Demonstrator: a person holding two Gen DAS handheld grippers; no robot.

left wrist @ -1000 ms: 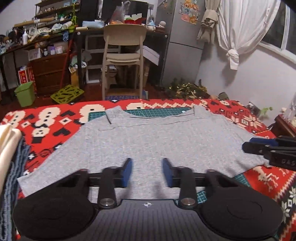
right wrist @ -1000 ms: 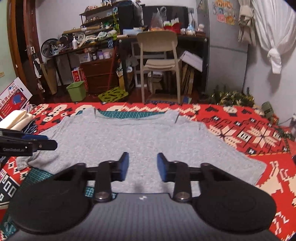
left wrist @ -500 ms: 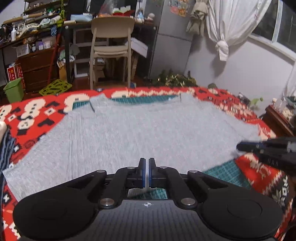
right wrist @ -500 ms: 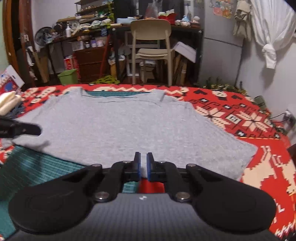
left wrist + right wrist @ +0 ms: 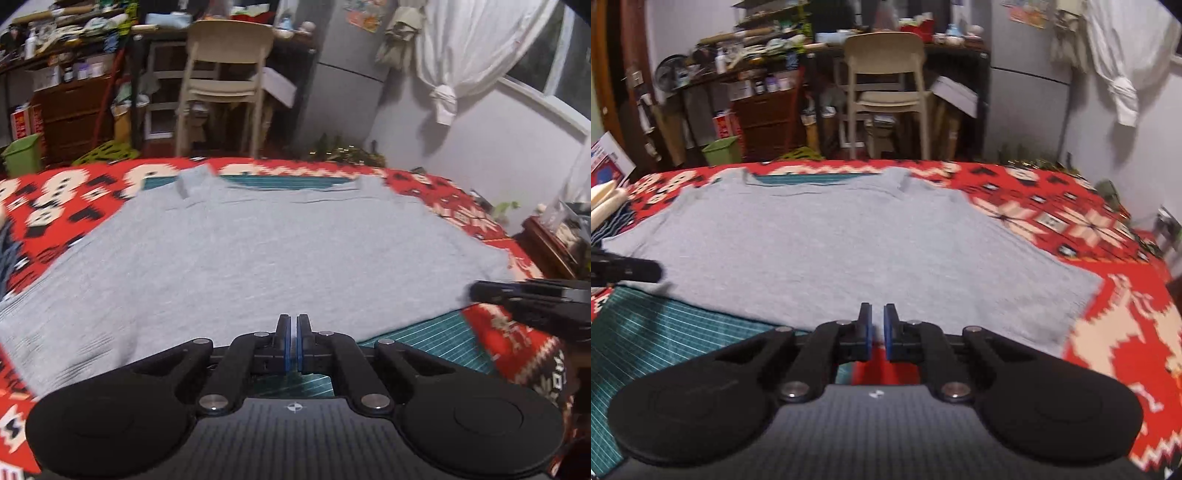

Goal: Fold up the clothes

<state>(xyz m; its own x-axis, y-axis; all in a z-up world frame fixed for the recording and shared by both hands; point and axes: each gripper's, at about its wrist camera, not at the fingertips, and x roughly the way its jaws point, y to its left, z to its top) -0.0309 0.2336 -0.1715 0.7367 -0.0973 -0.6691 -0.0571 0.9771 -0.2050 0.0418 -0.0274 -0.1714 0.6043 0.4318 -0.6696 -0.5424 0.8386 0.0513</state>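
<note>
Pinching grey shirt [image 5: 258,258] hem: left tongs [image 5: 294,326]; right tongs [image 5: 877,323] | hem hidden

- No lettering is coming through sharply enough to be read in either view.
- The papers on the grey fridge [image 5: 354,74] are showing only as coloured smears.
- The red box [image 5: 22,120] beside the drawers is carrying print, but it is blurring out.
- The boxes at the left edge of the right wrist view [image 5: 607,162] are showing red and blue graphics, with no legible words.
- The small mark on the left gripper's body [image 5: 294,407] is showing as a symbol, not text.
</note>
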